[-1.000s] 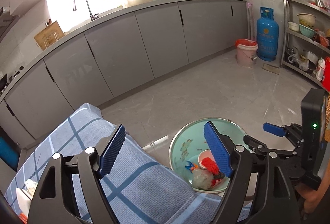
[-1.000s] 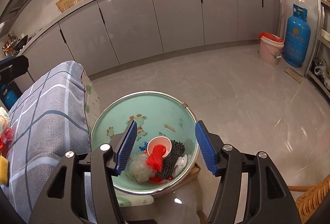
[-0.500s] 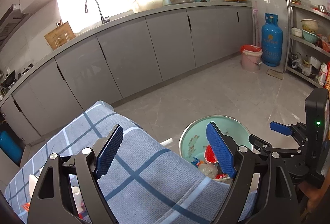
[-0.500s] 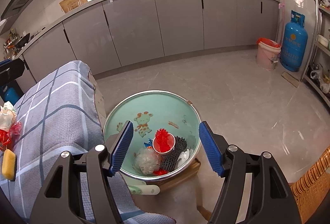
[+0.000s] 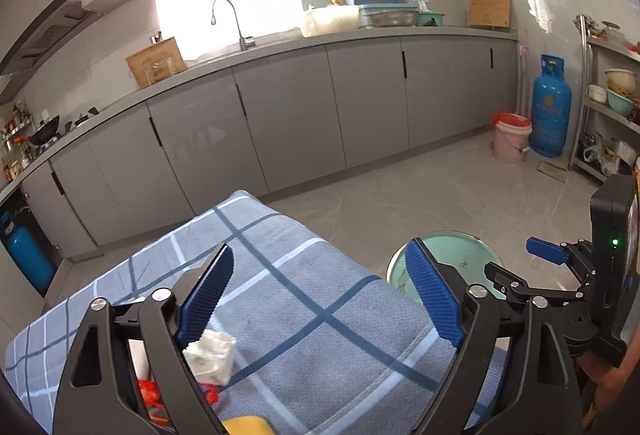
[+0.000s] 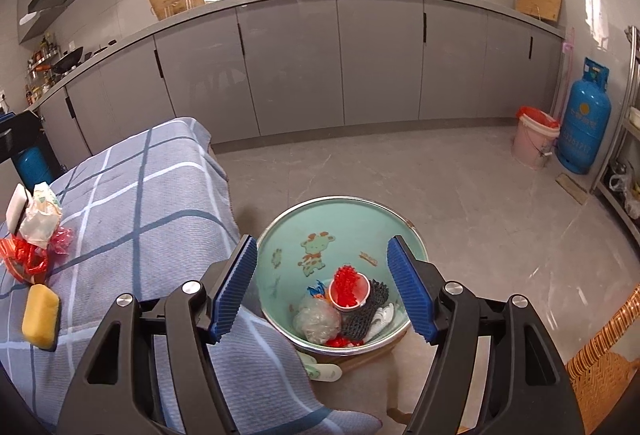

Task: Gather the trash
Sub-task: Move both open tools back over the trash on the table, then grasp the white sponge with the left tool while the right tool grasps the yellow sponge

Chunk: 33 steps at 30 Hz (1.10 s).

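Left claw point(image 5: 320, 295) opening, empty, tilted down over tablecloth point(image 5: 320, 335); right claw point(image 6: 322, 289) gapes empty.

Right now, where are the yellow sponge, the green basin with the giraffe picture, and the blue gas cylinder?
yellow sponge point(image 6: 40, 316): right wrist view, middle of its top face.
green basin point(image 6: 340, 221): right wrist view, bare inner wall above the giraffe.
blue gas cylinder point(image 6: 585, 123): right wrist view, middle of its body.

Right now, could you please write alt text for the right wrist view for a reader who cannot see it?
The open, empty right gripper hangs over a green basin on the kitchen floor, which holds a red cup, a clear plastic bag and other trash. To its left, a checked blue cloth carries a yellow sponge and crumpled wrappers.
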{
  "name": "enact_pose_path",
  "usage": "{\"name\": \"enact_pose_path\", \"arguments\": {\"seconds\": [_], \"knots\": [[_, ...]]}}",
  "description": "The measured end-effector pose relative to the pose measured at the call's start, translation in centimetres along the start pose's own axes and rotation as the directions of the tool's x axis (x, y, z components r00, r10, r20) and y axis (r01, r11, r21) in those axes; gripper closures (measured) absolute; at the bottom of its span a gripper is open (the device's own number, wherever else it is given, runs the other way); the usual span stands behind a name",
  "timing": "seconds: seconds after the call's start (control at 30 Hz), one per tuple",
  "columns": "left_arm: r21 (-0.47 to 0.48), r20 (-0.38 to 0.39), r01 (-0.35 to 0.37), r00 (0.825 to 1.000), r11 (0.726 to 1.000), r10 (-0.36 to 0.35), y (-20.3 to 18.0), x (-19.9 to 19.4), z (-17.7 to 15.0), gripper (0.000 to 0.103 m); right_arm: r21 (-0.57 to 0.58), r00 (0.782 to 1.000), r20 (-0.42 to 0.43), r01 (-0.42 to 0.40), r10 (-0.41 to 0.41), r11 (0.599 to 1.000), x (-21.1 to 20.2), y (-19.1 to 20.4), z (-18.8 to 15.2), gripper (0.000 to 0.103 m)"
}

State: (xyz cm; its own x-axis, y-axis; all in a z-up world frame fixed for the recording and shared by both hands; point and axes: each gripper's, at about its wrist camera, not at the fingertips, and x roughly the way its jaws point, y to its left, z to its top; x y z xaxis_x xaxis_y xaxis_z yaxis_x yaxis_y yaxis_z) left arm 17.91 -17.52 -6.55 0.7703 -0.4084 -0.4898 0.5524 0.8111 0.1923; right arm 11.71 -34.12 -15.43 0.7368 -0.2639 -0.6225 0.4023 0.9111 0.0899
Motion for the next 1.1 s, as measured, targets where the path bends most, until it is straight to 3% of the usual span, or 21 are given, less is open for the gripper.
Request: {"name": "enact_pose_path", "arguments": {"seconds": [0.33,0.67,1.1], "knots": [[-0.045,0.022,-0.095,0.995,0.994,0.096,4.8,-3.3,-1.4,0.015,-0.069,0.998,0.018,-0.062,0.064,0.996,-1.1,5.0,0.7,0.034],[-0.095,-0.032,-0.207,0.978,0.974,0.204,9.3,-5.3,-4.7,0.015,-0.113,0.992,0.023,-0.119,0.123,0.986,-1.9,8.4,0.6,0.032],[-0.132,-0.156,-0.353,0.93,0.926,0.332,14.6,-7.5,-10.4,0.015,-0.168,0.977,-0.011,-0.21,0.211,0.963,-3.0,12.7,-0.8,0.031]]}}
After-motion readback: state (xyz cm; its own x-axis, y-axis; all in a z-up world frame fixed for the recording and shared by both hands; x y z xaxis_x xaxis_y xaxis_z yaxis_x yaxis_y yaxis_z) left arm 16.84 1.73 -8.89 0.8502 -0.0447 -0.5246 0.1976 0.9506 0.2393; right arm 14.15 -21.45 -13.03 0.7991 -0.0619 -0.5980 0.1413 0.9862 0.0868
